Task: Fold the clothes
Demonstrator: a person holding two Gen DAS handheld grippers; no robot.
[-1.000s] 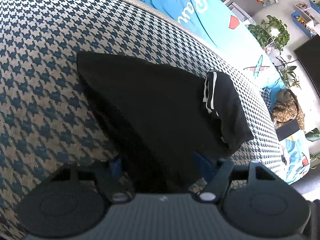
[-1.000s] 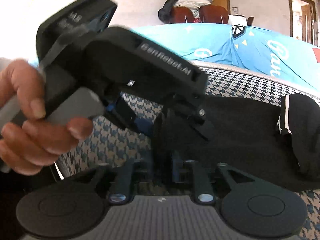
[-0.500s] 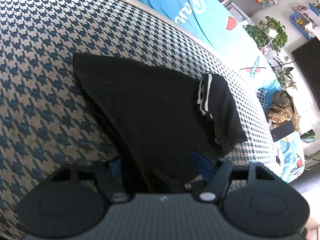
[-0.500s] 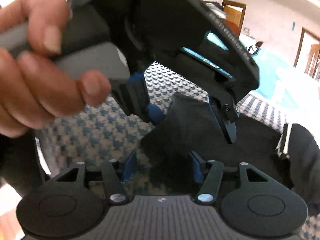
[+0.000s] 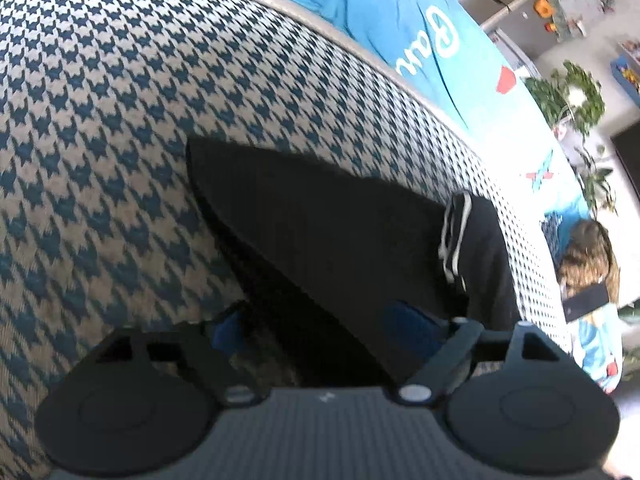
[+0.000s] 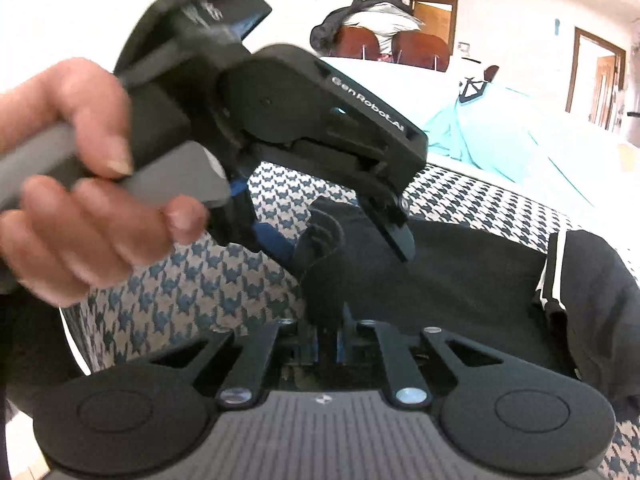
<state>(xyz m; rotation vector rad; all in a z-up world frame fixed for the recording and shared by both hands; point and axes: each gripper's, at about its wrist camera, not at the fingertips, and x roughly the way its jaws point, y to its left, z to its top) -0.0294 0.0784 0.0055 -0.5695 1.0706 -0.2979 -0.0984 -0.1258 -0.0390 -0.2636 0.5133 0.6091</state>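
Right gripper [image 6: 328,336], jaws closed on a pinch of the black garment [image 5: 332,240], apparently its corner; left gripper [image 5: 320,328], jaws opening, straddling its edge on the houndstooth surface [image 5: 100,140].

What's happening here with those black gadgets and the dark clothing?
A person is folding a black garment on a houndstooth-patterned surface, holding tongs in each hand. The right tongs are shut on a bunched corner of the fabric. The left tongs, held in a hand, are opening around the same edge, not pressing on it.
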